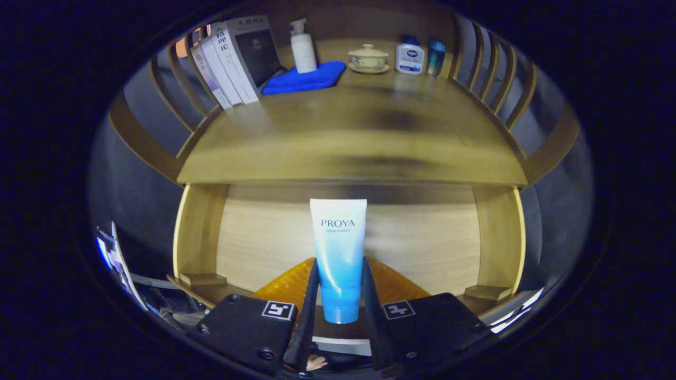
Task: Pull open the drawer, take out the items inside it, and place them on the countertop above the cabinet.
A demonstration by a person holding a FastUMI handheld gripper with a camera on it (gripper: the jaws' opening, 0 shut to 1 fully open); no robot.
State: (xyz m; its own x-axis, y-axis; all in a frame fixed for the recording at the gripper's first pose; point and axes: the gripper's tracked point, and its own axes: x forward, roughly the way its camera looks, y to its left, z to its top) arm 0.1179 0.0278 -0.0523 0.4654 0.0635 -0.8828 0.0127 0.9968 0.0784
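A white-to-blue tube (338,253) stands upright between my fingers, cap end down. My gripper (338,274) is shut on the tube, one finger pressing each side of its lower half. The tube is held above the open wooden drawer (264,237), whose pale bottom shows behind it. An orange item (285,285) lies in the drawer just under and behind the fingers. Beyond the drawer, the wooden countertop (348,142) stretches away.
At the back of the countertop stand several books (232,63), a white pump bottle (303,47) on a blue cloth (306,79), a lidded cup on a saucer (368,58), a white jar (410,55) and a teal bottle (435,58). Curved wooden slats (496,68) fence both sides.
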